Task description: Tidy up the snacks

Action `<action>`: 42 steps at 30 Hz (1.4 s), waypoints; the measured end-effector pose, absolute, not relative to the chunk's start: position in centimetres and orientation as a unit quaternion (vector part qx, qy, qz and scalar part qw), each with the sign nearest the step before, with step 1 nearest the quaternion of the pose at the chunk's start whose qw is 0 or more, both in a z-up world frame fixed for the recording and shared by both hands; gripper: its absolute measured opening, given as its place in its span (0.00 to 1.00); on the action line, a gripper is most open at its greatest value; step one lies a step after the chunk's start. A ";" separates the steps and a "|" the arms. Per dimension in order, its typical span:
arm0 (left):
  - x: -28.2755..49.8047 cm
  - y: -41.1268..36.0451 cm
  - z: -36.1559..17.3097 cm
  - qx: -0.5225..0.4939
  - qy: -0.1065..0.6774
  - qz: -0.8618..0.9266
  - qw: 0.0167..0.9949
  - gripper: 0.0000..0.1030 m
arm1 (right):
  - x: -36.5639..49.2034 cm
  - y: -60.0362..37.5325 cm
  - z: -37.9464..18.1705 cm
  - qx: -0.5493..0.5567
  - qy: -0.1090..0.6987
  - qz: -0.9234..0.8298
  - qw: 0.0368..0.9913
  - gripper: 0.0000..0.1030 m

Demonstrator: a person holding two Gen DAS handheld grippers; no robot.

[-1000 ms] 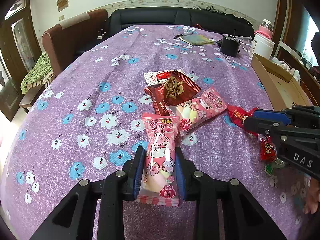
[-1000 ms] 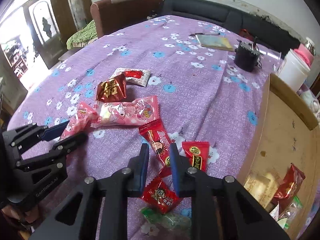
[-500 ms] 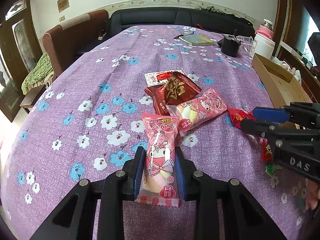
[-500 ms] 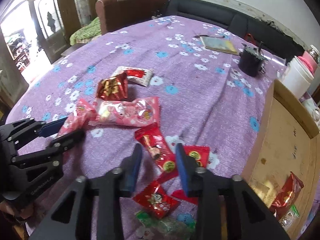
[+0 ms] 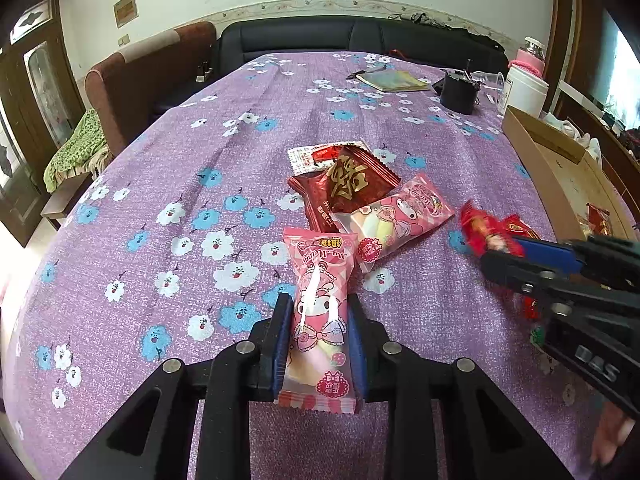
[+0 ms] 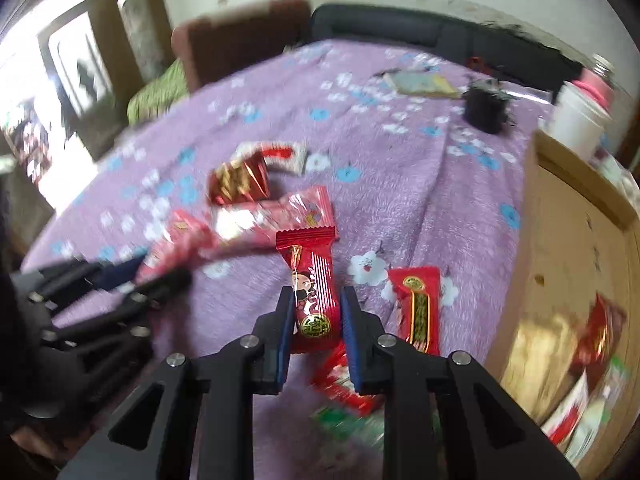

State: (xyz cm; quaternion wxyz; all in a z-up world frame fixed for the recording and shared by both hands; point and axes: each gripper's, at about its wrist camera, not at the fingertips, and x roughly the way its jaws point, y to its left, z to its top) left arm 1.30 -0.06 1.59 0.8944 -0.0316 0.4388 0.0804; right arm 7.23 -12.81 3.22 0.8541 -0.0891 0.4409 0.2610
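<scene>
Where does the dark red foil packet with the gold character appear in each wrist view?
Left wrist view: dark red foil packet just above centre, partly lying on the white-and-red sachet.
Right wrist view: upper left of centre, blurred.
Shared landmark: the black round container at the far right of the purple flowered tablecloth.

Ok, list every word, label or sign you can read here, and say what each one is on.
"DAS" on the body of the right claw, seen from the left wrist.
"My Melody", in script, on the pink marshmallow packet in the left claw.
A large gold Chinese character on the dark red packet.
Small print on the white packet and the red candy: too small or blurred to read.
</scene>
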 end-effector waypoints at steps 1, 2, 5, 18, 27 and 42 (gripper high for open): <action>1.2 -0.1 1.7 -0.033 0.437 0.079 0.895 0.26 | 6.6 -13.1 3.6 -0.072 0.430 0.261 0.861 0.21; 1.2 -0.1 1.8 -0.035 0.435 0.076 0.896 0.26 | 6.0 -13.4 4.0 -0.057 0.418 0.261 0.868 0.21; 0.8 -0.3 2.1 -0.029 0.425 0.078 0.901 0.26 | 5.3 -14.1 4.5 -0.031 0.391 0.266 0.881 0.21; -0.5 -1.0 4.1 -0.004 0.365 0.092 0.926 0.26 | 5.7 -16.0 4.6 0.012 0.384 0.276 0.881 0.21; -0.8 -0.7 4.6 -0.019 0.352 0.083 0.932 0.26 | 5.7 -17.3 5.7 0.038 0.369 0.274 0.887 0.21; -0.8 0.6 4.9 -0.072 0.352 0.059 0.931 0.26 | 6.6 -20.4 7.0 0.084 0.350 0.251 0.899 0.21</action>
